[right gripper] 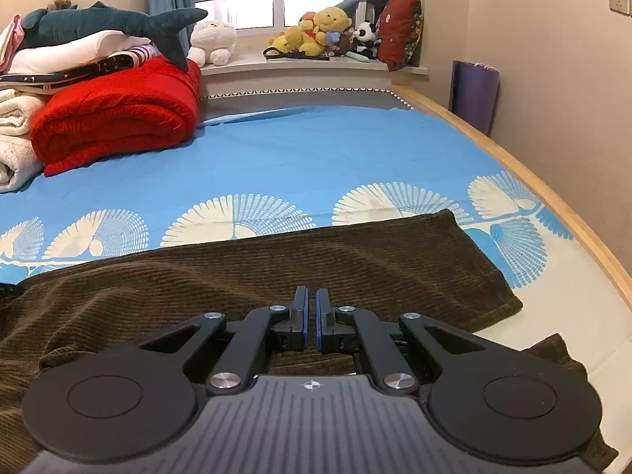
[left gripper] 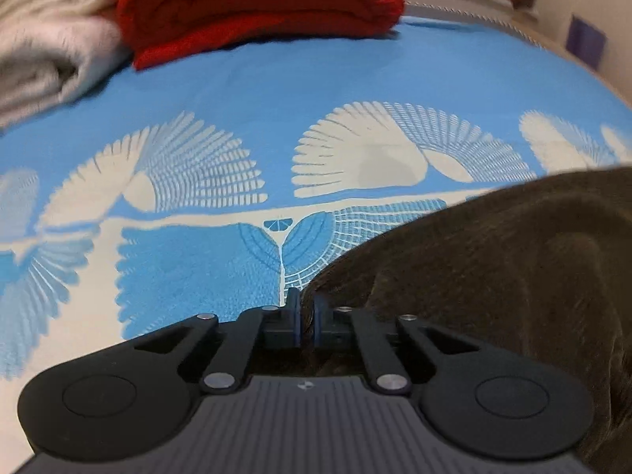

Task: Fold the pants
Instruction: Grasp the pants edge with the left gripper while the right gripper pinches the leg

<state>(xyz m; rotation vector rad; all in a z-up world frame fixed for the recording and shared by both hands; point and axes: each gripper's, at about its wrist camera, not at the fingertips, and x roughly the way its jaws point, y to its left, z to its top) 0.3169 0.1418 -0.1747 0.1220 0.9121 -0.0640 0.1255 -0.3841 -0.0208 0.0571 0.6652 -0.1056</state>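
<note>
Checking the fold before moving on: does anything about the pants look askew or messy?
The brown corduroy pants lie rumpled across the blue sheet, with diagonal wrinkles and a near edge spilling onto the bed's white border. Nothing looks damaged.

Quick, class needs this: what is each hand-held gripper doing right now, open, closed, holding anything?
Left hand-held gripper: closed on the edge of the brown pants.
Right hand-held gripper: closed; whether it pinches the pants cannot be told.
</note>
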